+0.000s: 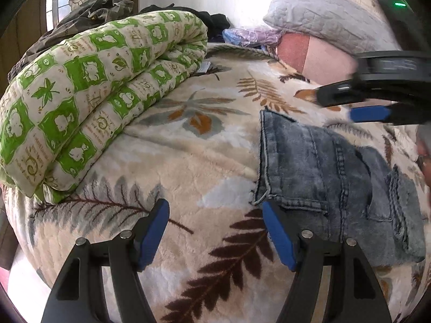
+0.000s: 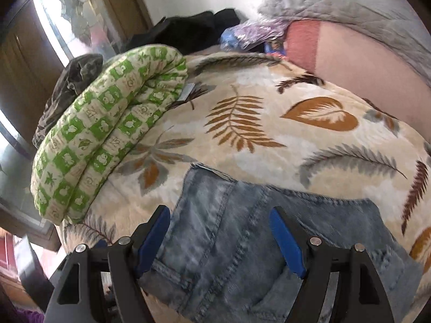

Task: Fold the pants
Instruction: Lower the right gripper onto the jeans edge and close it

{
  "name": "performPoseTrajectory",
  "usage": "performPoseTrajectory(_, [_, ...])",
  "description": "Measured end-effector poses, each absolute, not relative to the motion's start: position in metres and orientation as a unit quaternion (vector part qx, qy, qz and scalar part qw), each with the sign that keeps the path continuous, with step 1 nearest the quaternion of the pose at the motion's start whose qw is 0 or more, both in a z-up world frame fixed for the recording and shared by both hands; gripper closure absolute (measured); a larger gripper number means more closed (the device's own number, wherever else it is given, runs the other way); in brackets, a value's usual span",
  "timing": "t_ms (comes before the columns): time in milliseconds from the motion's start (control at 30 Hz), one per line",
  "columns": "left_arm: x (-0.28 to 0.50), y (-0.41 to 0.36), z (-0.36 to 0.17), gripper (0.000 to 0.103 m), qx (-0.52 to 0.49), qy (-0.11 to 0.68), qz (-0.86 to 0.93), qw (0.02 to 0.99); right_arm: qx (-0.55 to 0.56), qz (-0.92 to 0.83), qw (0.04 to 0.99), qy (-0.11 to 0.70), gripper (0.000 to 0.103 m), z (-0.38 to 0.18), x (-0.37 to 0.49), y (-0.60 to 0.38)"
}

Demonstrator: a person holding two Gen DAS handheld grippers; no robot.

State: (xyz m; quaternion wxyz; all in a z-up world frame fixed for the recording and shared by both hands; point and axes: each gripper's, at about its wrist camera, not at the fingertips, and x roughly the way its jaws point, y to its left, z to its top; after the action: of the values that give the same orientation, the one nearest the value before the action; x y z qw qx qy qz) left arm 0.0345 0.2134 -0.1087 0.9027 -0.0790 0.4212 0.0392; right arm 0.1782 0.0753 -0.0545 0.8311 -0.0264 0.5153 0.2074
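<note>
While unreadable, script on quilt (image 1: pixel 89 102)

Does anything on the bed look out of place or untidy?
Nothing looks damaged or spilled. The jeans lie folded in a compact bundle on the leaf-print blanket, and the green quilt lies rolled beside them.

Bare blanket (image 1: pixel 188 161) lies open between the folded quilt (image 1: pixel 80 102) and jeans (image 1: pixel 323 167).

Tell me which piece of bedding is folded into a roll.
The green-and-white checked quilt, rolled at the bed's far-left edge; the leaf-print blanket lies spread flat under the jeans.
</note>
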Motion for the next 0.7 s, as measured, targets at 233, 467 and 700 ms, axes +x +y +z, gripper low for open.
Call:
performPoseTrajectory(233, [0.044,0.203,-0.111,0.03,-0.099,0.415,0.001,0.905,-0.066,0.234,0.783,0.572,0.023,-0.083,0.219,0.121])
performPoseTrajectory(467, [0.055,0.193,-0.126,0.03,-0.107,0.44,-0.03,0.891,-0.08,0.239,0.748,0.614,0.023,-0.109,0.251,0.14])
performPoseTrajectory(700, [0.06,0.187,-0.125,0.058,-0.117,0.432,-0.078,0.891,-0.122,0.228,0.737,0.625,0.024,-0.127,0.257,0.152])
